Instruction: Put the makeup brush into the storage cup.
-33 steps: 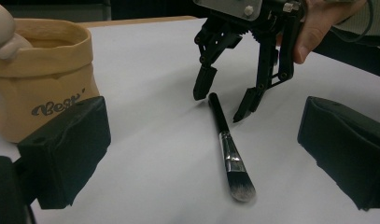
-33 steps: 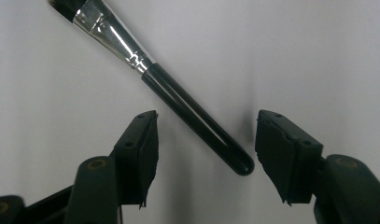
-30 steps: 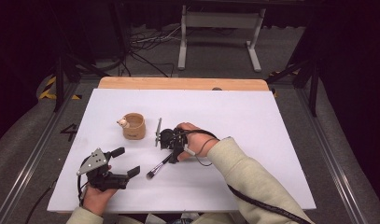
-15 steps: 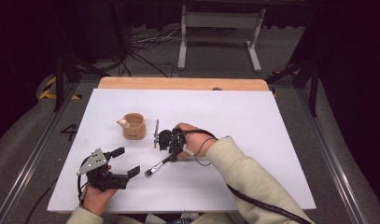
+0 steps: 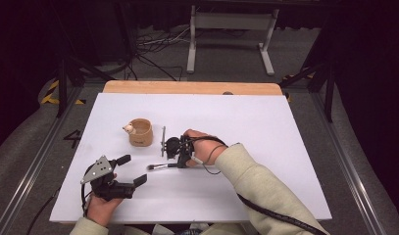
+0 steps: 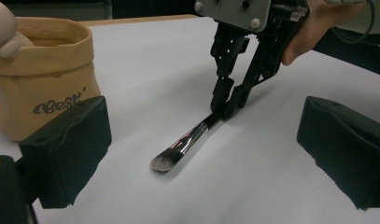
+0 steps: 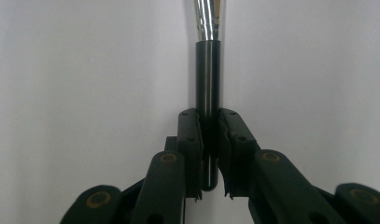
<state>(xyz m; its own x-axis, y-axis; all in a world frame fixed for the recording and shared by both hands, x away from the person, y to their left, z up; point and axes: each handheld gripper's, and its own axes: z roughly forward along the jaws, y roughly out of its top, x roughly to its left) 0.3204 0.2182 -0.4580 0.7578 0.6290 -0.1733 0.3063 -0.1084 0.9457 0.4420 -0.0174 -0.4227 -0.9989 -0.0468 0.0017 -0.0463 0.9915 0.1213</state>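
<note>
Since a second ago the right gripper (image 5: 180,157) has dropped its makeup brush (image 5: 162,166) flatter onto the white table (image 5: 285,147), jaws clamped on the handle. Nearer the person, the left gripper (image 5: 133,171) gapes empty; beyond it stands a tan cup (image 5: 140,132).

Cream sleeve (image 5: 258,186), blk grippers, cables.

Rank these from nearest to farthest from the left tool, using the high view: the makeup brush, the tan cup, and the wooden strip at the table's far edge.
From the left tool, at the near left of the table:
1. Makeup brush: lying just right of it, handle clamped in the right tool.
2. Tan cup: farther back, slightly right.
3. Wooden strip: along the far edge.
</note>
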